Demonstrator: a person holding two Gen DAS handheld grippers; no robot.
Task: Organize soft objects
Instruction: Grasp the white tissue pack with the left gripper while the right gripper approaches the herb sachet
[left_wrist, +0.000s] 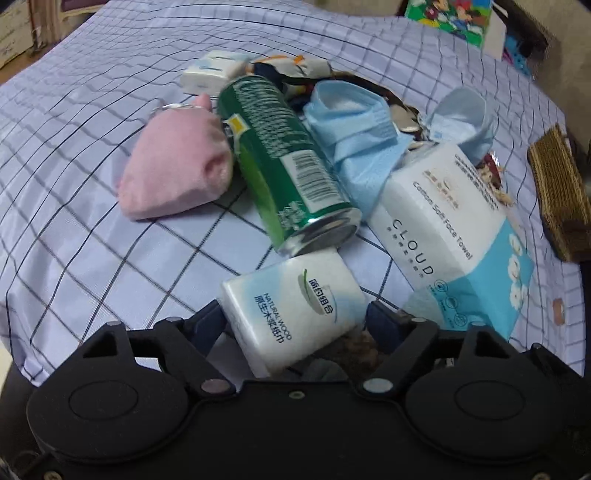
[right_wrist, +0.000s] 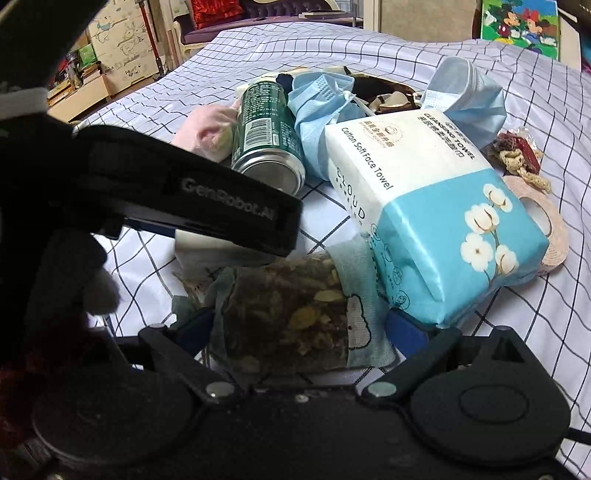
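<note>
Fingers first: the left gripper (left_wrist: 293, 317) has its two fingers set wide, and the small tissue pack (left_wrist: 291, 314) sits tilted between them. Both pads (left_wrist: 380, 323) look to be right at the pack's sides, but whether they are squeezing it is hard to call from this angle; it reads as a grip being taken, or just taken.

Over to the right gripper (right_wrist: 295, 328), also spread wide, with the snack bag (right_wrist: 291, 314) lying between its fingers. Its blue pads (right_wrist: 404, 326) stand just beside the bag's edges, and no clear pinch shows.

Ahead of the left fingers the pile is jumbled on the checked sheet (left_wrist: 110, 258). A green can (left_wrist: 284, 166) lies on its side, base touching the far end of the tissue pack. Left of the can is the pink pouch (left_wrist: 173, 166). Right of it is the big face-towel pack (left_wrist: 454, 236), leaning on blue masks (left_wrist: 351, 122). In the right view, a tape roll (right_wrist: 546, 229) sits just past the towel pack's right corner.

Why this arrangement? Probably each gripper takes the nearest soft item first, since both lie at the pile's near edge, free of the heap. The can is hard, so it likely stays. The left gripper's body crosses over the right one's view, so the two are working close together.
</note>
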